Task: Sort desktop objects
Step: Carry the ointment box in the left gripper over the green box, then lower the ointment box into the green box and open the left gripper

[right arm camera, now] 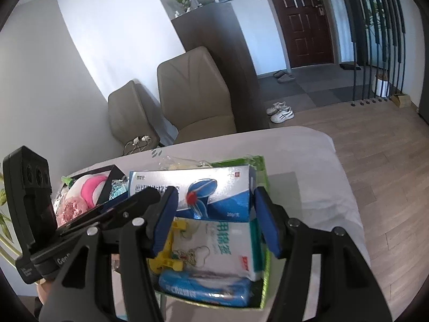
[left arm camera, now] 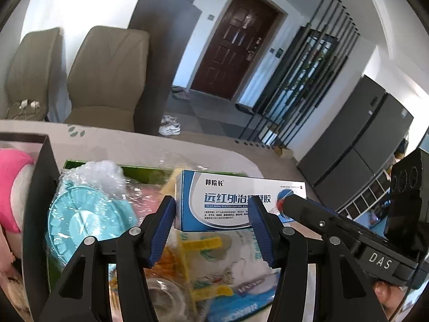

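A blue-and-white medicine box (left arm camera: 236,201) (right arm camera: 203,187) lies on top of the pile in a green tray (right arm camera: 264,171). My left gripper (left arm camera: 211,209) is open just in front of the box, which is wider than the gap between its pads. My right gripper (right arm camera: 215,209) is open too, and its right pad stands beside the box's right end. Each gripper reaches into the other's view, with its tip at the box's front face. Under the box lie a yellow clip (right arm camera: 171,241), a cotton swab bag (right arm camera: 222,244) and a blue pack (right arm camera: 203,287).
A teal round item in clear film (left arm camera: 88,220) fills the tray's left part. A black box (left arm camera: 40,187) with a pink plush toy (right arm camera: 93,187) stands left of the tray. The grey table (right arm camera: 308,161) ends just beyond, where two beige chairs (left arm camera: 107,75) stand.
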A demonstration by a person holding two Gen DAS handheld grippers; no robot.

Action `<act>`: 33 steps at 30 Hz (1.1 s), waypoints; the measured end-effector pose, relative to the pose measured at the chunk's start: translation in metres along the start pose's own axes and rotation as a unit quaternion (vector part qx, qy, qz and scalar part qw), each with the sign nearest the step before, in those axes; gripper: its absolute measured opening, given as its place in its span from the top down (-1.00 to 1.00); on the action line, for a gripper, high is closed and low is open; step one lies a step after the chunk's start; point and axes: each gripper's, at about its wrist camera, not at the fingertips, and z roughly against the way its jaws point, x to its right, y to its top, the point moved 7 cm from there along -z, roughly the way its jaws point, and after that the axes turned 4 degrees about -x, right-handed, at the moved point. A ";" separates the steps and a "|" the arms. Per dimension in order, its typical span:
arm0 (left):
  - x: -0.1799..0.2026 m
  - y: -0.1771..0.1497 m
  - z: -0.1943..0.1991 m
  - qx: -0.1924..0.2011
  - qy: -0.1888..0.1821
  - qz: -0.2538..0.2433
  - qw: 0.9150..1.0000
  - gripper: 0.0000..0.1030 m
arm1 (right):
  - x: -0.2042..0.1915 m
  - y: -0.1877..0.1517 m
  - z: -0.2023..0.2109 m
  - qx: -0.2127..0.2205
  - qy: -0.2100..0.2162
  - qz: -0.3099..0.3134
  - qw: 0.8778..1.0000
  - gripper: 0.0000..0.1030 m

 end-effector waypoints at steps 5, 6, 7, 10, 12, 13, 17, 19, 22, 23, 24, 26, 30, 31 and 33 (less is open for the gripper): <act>-0.005 0.002 -0.008 -0.005 0.009 -0.003 1.000 -0.09 | 0.002 -0.001 -0.015 -0.008 -0.002 0.000 1.000 -0.15; -0.005 0.002 -0.009 -0.007 0.013 -0.004 1.000 -0.09 | 0.003 -0.001 -0.017 -0.008 -0.002 -0.001 1.000 -0.15; -0.005 0.002 -0.011 -0.008 0.015 -0.006 1.000 -0.09 | 0.003 -0.001 -0.019 -0.009 0.000 -0.003 1.000 -0.15; -0.007 -0.001 -0.016 -0.015 0.019 -0.006 1.000 -0.09 | 0.006 -0.003 -0.026 -0.015 0.003 -0.011 1.000 -0.15; -0.009 -0.002 -0.019 -0.020 0.019 -0.003 1.000 -0.09 | 0.008 -0.004 -0.031 -0.019 0.006 -0.014 1.000 -0.15; -0.010 -0.003 -0.020 -0.022 0.020 -0.003 1.000 -0.09 | 0.009 -0.005 -0.033 -0.022 0.007 -0.017 1.000 -0.15; -0.013 -0.004 -0.021 -0.026 0.018 0.004 0.999 -0.09 | 0.006 -0.007 -0.038 -0.025 0.006 -0.016 1.000 -0.16; -0.015 -0.005 -0.021 -0.029 0.016 0.009 0.999 -0.09 | 0.006 -0.007 -0.039 -0.026 0.006 -0.015 1.000 -0.17; -0.018 -0.006 -0.022 -0.034 0.014 0.016 0.999 -0.09 | 0.007 -0.008 -0.043 -0.029 0.004 -0.014 0.999 -0.18; -0.019 -0.006 -0.023 -0.034 0.014 0.018 0.999 -0.09 | 0.007 -0.009 -0.044 -0.030 0.003 -0.013 0.999 -0.18; -0.019 -0.005 -0.022 -0.034 0.013 0.021 0.999 -0.09 | 0.007 -0.009 -0.046 -0.031 0.002 -0.013 0.999 -0.18; -0.021 -0.004 -0.021 -0.032 0.013 0.025 0.999 -0.09 | 0.006 -0.008 -0.048 -0.028 0.000 -0.011 1.000 -0.18; -0.025 -0.007 -0.021 -0.034 0.026 0.025 0.999 -0.09 | 0.005 -0.008 -0.054 -0.026 0.008 -0.017 0.999 -0.17; -0.026 -0.008 -0.022 -0.037 0.026 0.025 0.999 -0.09 | 0.005 -0.009 -0.057 -0.028 0.010 -0.019 0.999 -0.17; -0.024 -0.010 -0.025 -0.043 0.026 0.022 0.998 -0.09 | 0.007 -0.010 -0.060 -0.032 0.006 -0.019 0.999 -0.15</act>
